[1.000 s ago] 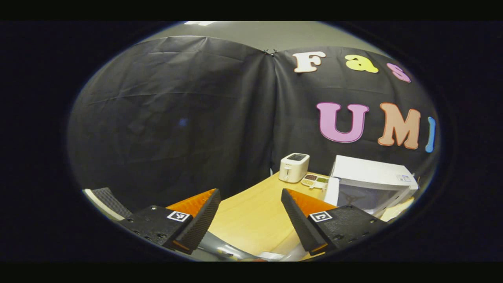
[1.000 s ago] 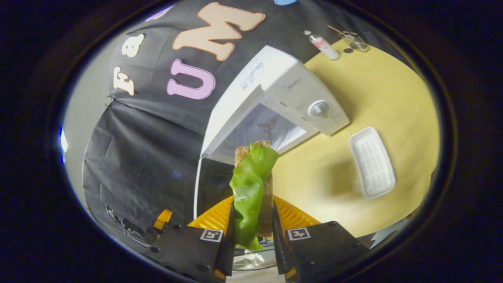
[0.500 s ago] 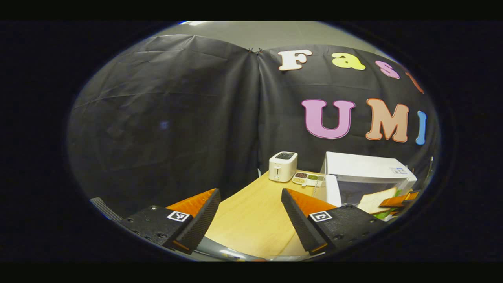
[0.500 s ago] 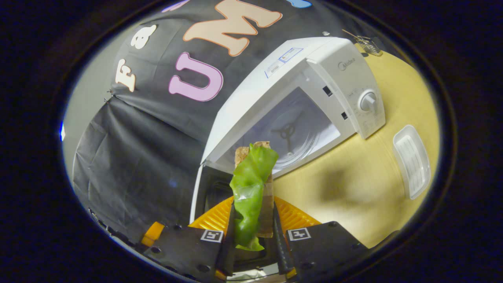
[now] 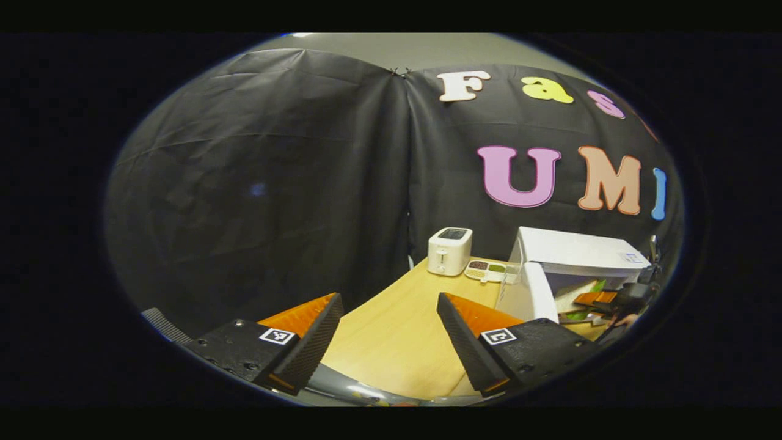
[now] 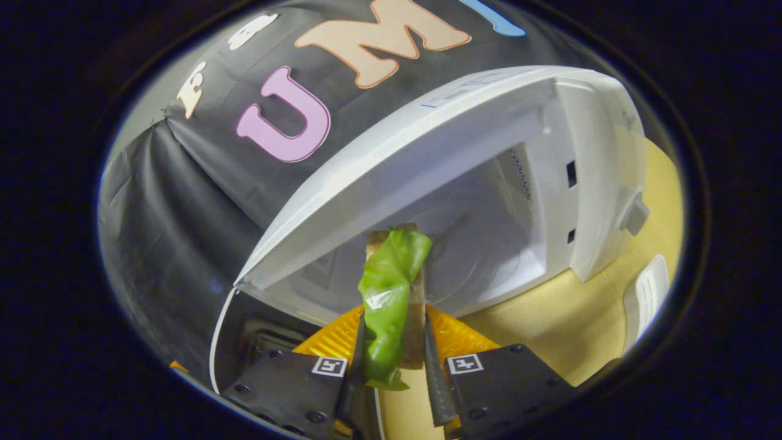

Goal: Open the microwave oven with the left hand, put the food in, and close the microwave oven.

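Note:
The white microwave [image 6: 427, 146] stands with its door [image 6: 244, 342] swung open to the left and its cavity [image 6: 489, 244] bare. My right gripper [image 6: 394, 333] is shut on a sandwich [image 6: 391, 287] with a green lettuce leaf, held upright at the mouth of the cavity. My left gripper [image 5: 388, 342] hangs open over the wooden table [image 5: 397, 330], well left of the microwave [image 5: 574, 250], with nothing between its fingers. From there I see the open door [image 5: 533, 299] and the right gripper [image 5: 602, 298] with the sandwich [image 5: 577, 296] at the opening.
A white toaster [image 5: 449, 250] and a small compartment dish [image 5: 486, 270] stand at the back of the table, left of the microwave. A white ridged tray [image 6: 644, 299] lies on the table right of the microwave. A control knob [image 6: 634, 214] sticks out of the front panel.
My right gripper has carried the sandwich forward, from in front of the microwave up to the cavity mouth. The left gripper has stayed open and turned only slightly.

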{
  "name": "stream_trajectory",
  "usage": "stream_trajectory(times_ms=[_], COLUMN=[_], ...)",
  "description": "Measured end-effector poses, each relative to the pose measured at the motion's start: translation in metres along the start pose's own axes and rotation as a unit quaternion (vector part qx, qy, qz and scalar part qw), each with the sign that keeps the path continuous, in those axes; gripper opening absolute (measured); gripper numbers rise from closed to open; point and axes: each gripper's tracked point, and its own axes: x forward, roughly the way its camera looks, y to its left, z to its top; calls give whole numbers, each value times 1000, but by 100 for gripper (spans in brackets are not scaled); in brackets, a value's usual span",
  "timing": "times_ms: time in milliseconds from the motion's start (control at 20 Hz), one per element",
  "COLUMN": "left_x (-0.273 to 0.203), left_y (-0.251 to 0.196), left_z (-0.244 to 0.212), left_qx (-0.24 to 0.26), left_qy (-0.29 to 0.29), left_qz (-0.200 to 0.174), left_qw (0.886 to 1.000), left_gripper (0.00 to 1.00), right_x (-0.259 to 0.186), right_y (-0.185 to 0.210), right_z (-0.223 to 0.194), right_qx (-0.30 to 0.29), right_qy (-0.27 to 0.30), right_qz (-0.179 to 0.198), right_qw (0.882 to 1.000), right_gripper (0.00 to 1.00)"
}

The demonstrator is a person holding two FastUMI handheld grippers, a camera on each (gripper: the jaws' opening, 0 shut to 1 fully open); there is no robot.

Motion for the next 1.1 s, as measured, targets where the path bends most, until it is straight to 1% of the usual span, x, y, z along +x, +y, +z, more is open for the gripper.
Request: stream_trajectory(times_ms=[50,100,300,400,450,500,550,650,700,750,800,900,950,1000,1050,1100], left_x=[0,1,3,2,3,3,2,1,1,2,2,1,1,0,0,1], left_y=[3,5,12,17,17,18,20,21,20,21,21,20,20,20,20,19], left_z=[-1,-1,-6,-10,-9,-9,-8,-8,-8,-8,-8,-6,-8,-8,-8,-9], left_qx=[1,2,-7,-5,-3,0,3,6,7,8,8,7,7,8,8,9], left_qy=[0,1,13,16,16,17,17,16,17,17,19,18,18,18,19,19], left_qz=[4,8,21,27,29,32,34,37,37,37,37,35,34,33,32,30], left_qw=[1000,1000,1000,999,999,999,999,999,999,999,999,999,999,999,999,999], left_gripper=[95,95,95,95,95,95,95,95,95,95,95,95,95,91,95,95], right_x=[7,14,33,40,43,45,47,50,50,51,53,55,52,51,49,50], right_y=[1,1,-1,-11,-15,-17,-23,-23,-24,-26,-26,-28,-30,-35,-43,-50], right_z=[2,3,10,14,14,16,17,20,21,23,23,24,26,29,31,31], right_qx=[-4,-11,-38,-62,-63,-61,-70,-84,-91,-107,-117,-132,-139,-146,-152,-158], right_qy=[-6,-11,-39,-50,-53,-56,-58,-71,-76,-82,-86,-93,-98,-104,-106,-101], right_qz=[-3,-6,-18,-37,-43,-51,-64,-72,-80,-89,-97,-110,-118,-131,-145,-154], right_qw=[1000,1000,998,996,996,995,994,991,990,987,985,981,978,975,972,970], right_gripper=[38,45,45,45,37,38,46,46,53,57,54,61,71,74,83,82])
